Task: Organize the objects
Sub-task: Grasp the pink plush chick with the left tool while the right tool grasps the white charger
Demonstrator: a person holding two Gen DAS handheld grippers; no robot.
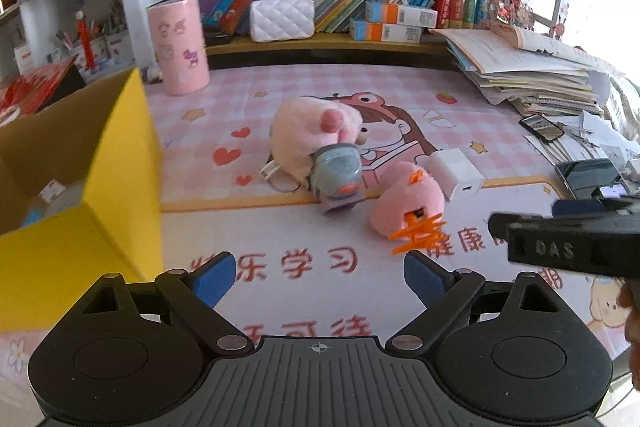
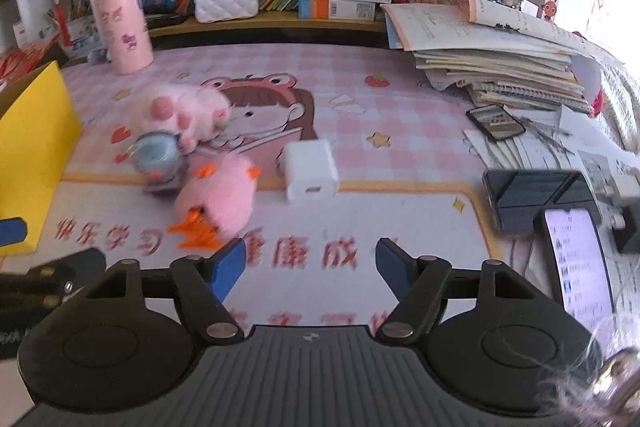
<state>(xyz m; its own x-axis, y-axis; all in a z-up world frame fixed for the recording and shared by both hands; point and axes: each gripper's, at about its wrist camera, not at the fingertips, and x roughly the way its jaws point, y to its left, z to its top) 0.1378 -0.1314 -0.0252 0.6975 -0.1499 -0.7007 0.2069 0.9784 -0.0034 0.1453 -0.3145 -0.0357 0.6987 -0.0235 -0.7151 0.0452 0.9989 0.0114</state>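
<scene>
A pale pink plush [image 1: 308, 131] [image 2: 180, 107] lies on the pink desk mat, with a small grey-blue plush [image 1: 336, 171] [image 2: 158, 157] against its near side. A pink plush with orange feet [image 1: 408, 203] [image 2: 218, 201] lies nearer, beside a white charger block [image 1: 456, 173] [image 2: 312, 171]. A yellow cardboard box [image 1: 100, 187] [image 2: 32, 147] stands open at the left. My left gripper [image 1: 318, 275] is open and empty, short of the plushes. My right gripper [image 2: 310, 263] is open and empty, near the charger and orange-footed plush.
A pink cylinder tin [image 1: 178, 45] [image 2: 122, 27] stands at the back left. A white quilted purse [image 1: 282, 17] and books fill the shelf. A stack of papers and notebooks [image 2: 500, 59] and several phones [image 2: 576, 255] crowd the right side.
</scene>
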